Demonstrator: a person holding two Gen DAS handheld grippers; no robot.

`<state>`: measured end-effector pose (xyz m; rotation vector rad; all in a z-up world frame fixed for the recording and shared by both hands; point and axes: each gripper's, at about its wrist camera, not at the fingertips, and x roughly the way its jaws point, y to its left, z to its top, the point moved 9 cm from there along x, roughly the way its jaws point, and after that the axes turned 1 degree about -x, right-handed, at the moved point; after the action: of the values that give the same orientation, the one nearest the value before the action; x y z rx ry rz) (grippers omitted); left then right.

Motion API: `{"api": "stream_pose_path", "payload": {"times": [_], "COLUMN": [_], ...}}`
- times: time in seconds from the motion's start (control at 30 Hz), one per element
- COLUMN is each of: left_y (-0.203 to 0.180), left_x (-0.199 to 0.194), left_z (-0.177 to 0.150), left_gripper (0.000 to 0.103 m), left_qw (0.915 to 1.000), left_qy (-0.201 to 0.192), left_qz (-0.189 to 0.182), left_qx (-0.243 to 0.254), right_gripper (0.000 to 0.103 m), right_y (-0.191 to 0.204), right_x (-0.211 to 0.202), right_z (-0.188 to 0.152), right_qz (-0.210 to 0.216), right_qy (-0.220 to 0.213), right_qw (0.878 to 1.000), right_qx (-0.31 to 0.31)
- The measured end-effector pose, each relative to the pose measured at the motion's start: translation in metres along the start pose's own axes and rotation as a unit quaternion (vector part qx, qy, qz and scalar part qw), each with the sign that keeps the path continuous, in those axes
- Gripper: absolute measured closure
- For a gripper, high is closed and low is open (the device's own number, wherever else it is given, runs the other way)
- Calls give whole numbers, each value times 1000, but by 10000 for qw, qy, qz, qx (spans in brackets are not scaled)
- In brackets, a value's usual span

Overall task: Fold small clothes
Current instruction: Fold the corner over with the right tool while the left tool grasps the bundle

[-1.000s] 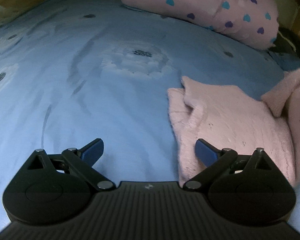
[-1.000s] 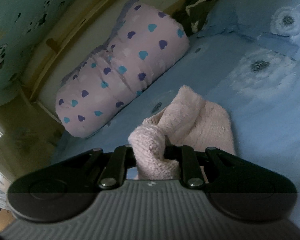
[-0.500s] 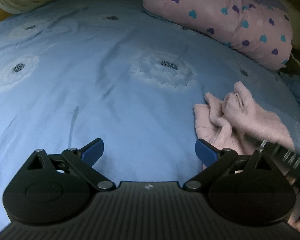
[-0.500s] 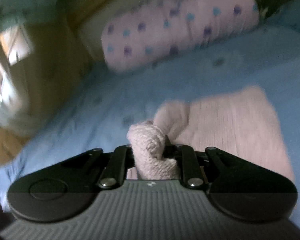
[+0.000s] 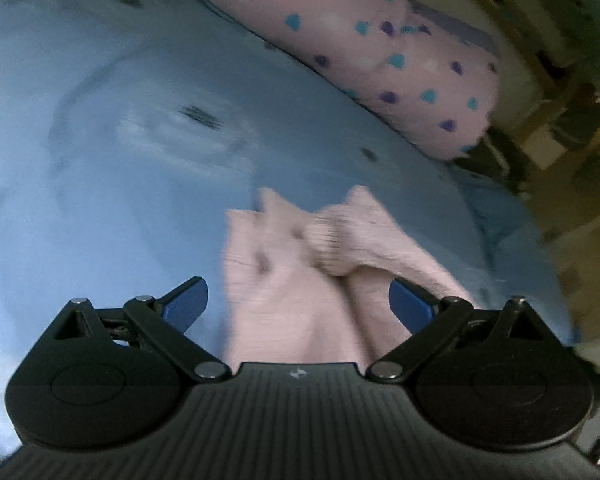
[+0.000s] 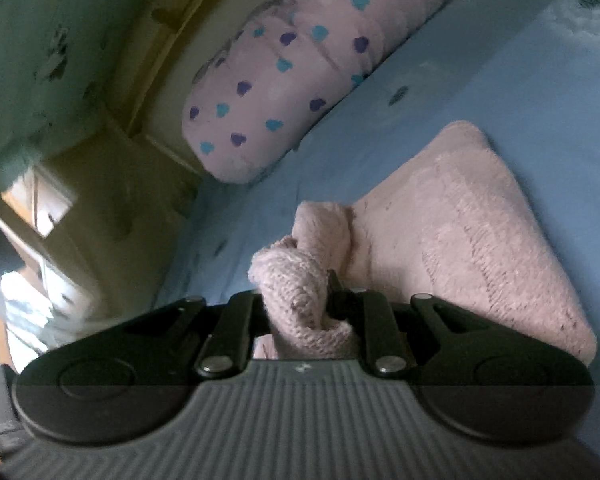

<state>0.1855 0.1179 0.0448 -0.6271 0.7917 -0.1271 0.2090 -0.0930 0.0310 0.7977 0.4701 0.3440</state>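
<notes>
A small pink knitted garment (image 6: 460,224) lies on the blue flowered bedsheet (image 6: 500,80). My right gripper (image 6: 296,304) is shut on its ribbed cuff (image 6: 296,292), which bunches up between the jaws while the rest of the cloth lies flat to the right. In the left wrist view the same pink garment (image 5: 300,280) is blurred and lies between and beyond the blue fingertips (image 5: 184,306). My left gripper (image 5: 298,304) stands wide open above it, its pads apart from the cloth.
A pink rolled quilt with blue and purple hearts (image 6: 300,68) lies along the far side of the bed (image 5: 100,160). Beyond it are a wooden bed frame (image 6: 168,40) and a green patterned wall (image 6: 40,40). Dark clutter (image 5: 580,120) sits past the bed's right edge.
The left gripper swung right, so the pink garment now sits between its open fingers instead of off to the right. The right gripper moved lower with the cuff still clamped.
</notes>
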Motion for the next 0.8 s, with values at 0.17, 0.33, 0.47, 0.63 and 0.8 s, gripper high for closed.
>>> {"api": "stream_pose_path", "payload": {"times": [0.17,0.33,0.47,0.63,0.8], "left_y": [-29,-41,-47,-60,-53], "left_x": [47,85,97,105,113], "left_z": [-2,1,4,-1,9], "left_gripper": [4,4,4,6,55], "left_qw": [9964,9862,9681,9746,9794], "left_qy": [423,621,854,808,696], "left_qz": [-517,-865,-1316,-1175,-876], "left_qx": [-517,-1267,-1956,-1728,-1681], "right_gripper": [83,83,83,83,83], "right_y": [-11,-18,-22,-27,-26], "right_x": [-5,-10,-14,-22,-33], "right_z": [6,6,11,19,22], "right_qz": [107,217,258,323,351], "right_qy": [-100,-152,-257,-384,-477], "right_qw": [9998,9996,9993,9987,9982], "right_qx": [119,137,40,40,-116]}}
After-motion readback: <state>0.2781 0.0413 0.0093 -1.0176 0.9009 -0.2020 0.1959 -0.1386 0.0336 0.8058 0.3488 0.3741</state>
